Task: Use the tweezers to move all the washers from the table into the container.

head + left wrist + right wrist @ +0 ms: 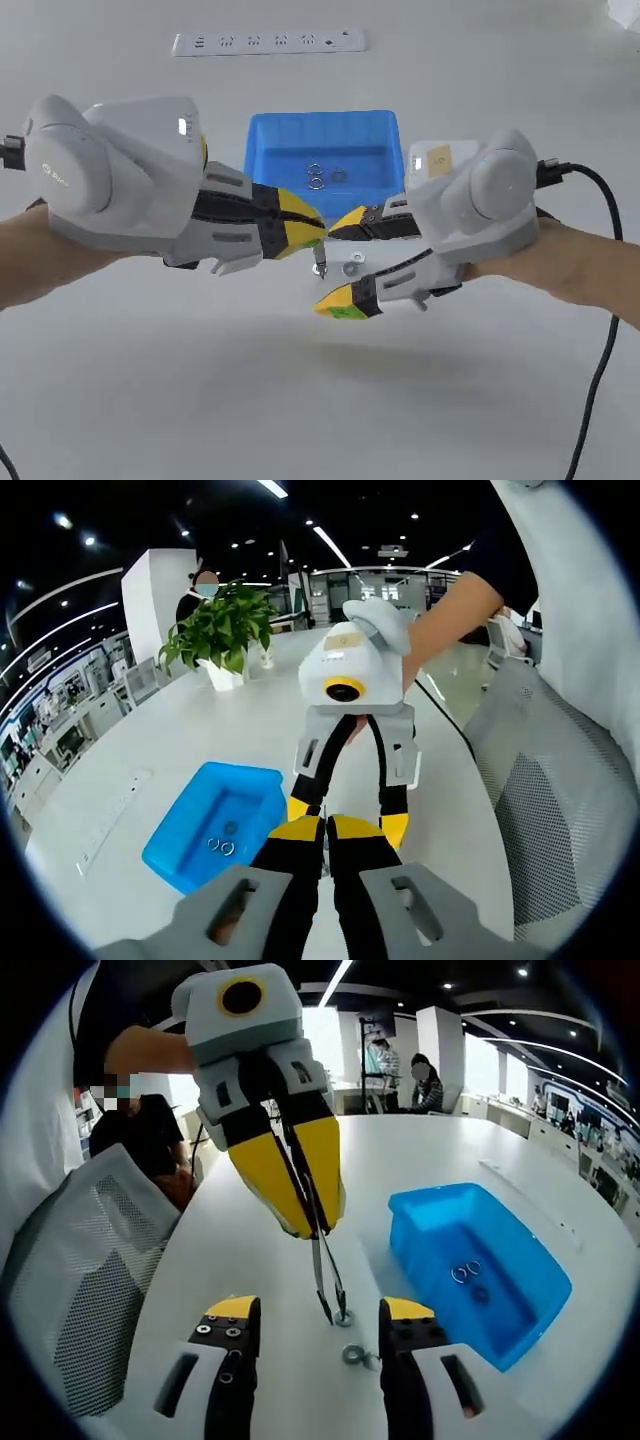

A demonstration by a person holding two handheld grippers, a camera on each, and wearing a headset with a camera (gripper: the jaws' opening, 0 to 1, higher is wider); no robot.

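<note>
My left gripper (318, 230) is shut on thin metal tweezers (320, 262) that point down at the table. In the right gripper view the tweezers (322, 1270) end right beside a washer (343, 1318); two more washers (354, 1355) lie nearer. My right gripper (330, 268) is open, its yellow jaws above and below those washers (353, 263), holding nothing. The blue container (270, 135) stands just behind, with a few washers (316, 178) inside. In the left gripper view my own left gripper (327, 828) faces the open right gripper (345, 818).
A white power strip (268, 42) lies at the table's far edge. A black cable (600, 330) trails from the right gripper. A mesh chair (90, 1260) stands beside the table, and a potted plant (222, 630) sits far across it.
</note>
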